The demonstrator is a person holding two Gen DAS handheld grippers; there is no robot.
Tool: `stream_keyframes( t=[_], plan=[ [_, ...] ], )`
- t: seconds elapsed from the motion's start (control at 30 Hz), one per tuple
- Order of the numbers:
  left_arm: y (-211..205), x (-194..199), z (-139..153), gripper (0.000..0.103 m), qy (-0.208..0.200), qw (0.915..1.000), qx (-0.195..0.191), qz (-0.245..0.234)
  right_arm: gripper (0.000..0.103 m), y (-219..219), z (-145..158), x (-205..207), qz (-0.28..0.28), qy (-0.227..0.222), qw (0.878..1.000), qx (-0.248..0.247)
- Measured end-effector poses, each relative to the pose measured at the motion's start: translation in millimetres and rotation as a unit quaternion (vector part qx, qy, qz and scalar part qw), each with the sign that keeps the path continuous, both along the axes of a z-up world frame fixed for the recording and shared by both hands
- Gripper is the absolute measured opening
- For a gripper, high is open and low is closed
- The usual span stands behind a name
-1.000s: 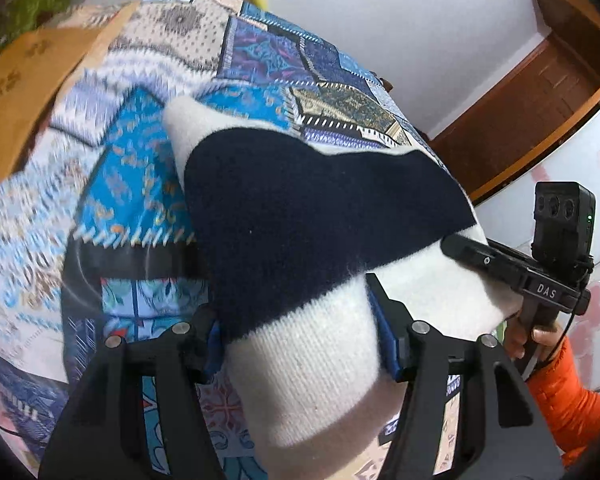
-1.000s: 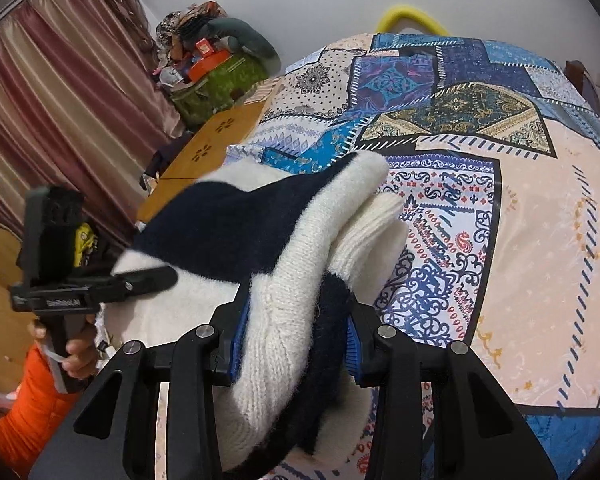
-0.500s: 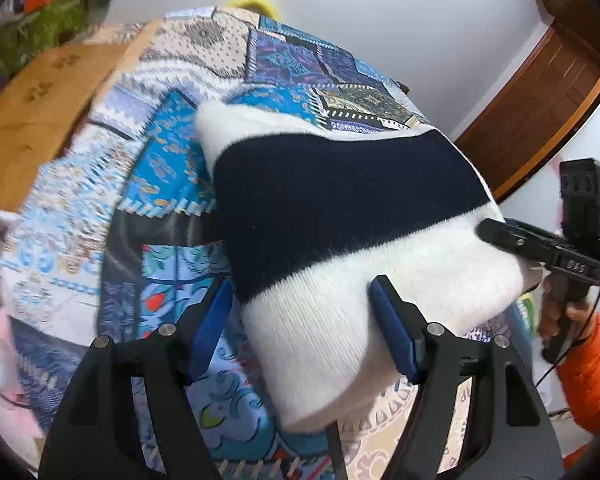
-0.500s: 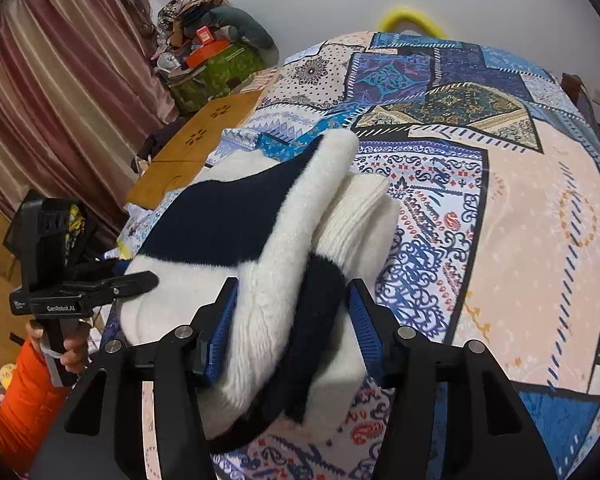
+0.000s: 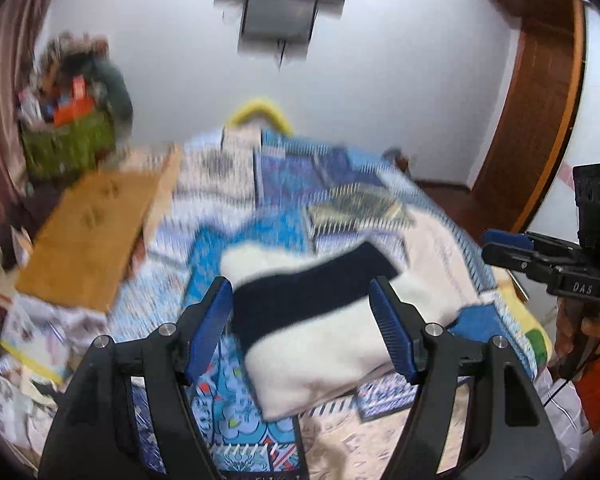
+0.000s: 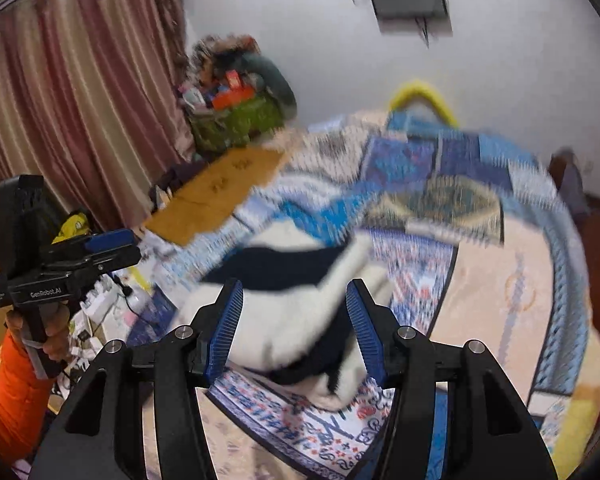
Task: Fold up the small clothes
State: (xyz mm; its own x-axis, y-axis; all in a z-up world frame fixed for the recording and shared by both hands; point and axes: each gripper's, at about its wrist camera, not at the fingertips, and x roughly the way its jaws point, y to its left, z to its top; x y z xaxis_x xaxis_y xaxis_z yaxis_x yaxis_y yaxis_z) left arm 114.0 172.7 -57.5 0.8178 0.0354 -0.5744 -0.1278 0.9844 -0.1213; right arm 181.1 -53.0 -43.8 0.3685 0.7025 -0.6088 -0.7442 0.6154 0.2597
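Note:
A folded white and navy knit garment [image 5: 320, 320] lies on the patterned bedspread [image 5: 284, 184]; it also shows in the right wrist view [image 6: 292, 300]. My left gripper [image 5: 302, 324] is open, pulled back above the garment's near end, touching nothing. My right gripper [image 6: 294, 320] is open too, held above the garment's other end. Each gripper shows in the other's view: the right one at the right edge [image 5: 512, 250], the left one at the left edge [image 6: 108, 248]. Both views are blurred by motion.
A wooden board [image 5: 88, 236] lies left of the bed. A green basket of clutter [image 5: 68, 148] stands by the wall near the curtain [image 6: 80, 100]. A wooden door frame [image 5: 540, 120] is at the right. Papers [image 5: 28, 344] lie at the bed's left side.
Both grippers have opened, let go of the folded garment and pulled back and up. The garment now rests on the bedspread.

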Motion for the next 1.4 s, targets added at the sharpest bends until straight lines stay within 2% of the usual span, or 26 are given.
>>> stream_keyframes(
  t=[0.2, 0.37, 0.53, 0.67, 0.73, 1.4],
  plan=[
    [-39, -40, 59, 0.07, -0.091, 0.9944, 0.054, 0.006, 0.05, -10, 55, -39, -0.001, -0.081, 0.995, 0.058],
    [-68, -73, 85, 0.071, -0.144, 0.9859, 0.084, 0.009, 0.052, -19, 86, -76, -0.009, -0.141, 0.986, 0.092],
    [-79, -97, 94, 0.089, -0.175, 0.981, 0.08, 0.029, 0.077, -26, 101, -106, -0.026, -0.184, 0.976, 0.112],
    [-79, -107, 95, 0.099, -0.184, 0.9802, 0.066, 0.035, 0.091, -31, 105, -119, -0.044, -0.201, 0.971, 0.119],
    [-81, -110, 94, 0.1, -0.184, 0.9796, 0.07, 0.041, 0.103, -32, 104, -121, -0.055, -0.204, 0.97, 0.12],
    [-91, -124, 90, 0.103, -0.193, 0.9767, 0.077, 0.053, 0.103, -41, 100, -134, -0.07, -0.205, 0.969, 0.116]
  ],
)
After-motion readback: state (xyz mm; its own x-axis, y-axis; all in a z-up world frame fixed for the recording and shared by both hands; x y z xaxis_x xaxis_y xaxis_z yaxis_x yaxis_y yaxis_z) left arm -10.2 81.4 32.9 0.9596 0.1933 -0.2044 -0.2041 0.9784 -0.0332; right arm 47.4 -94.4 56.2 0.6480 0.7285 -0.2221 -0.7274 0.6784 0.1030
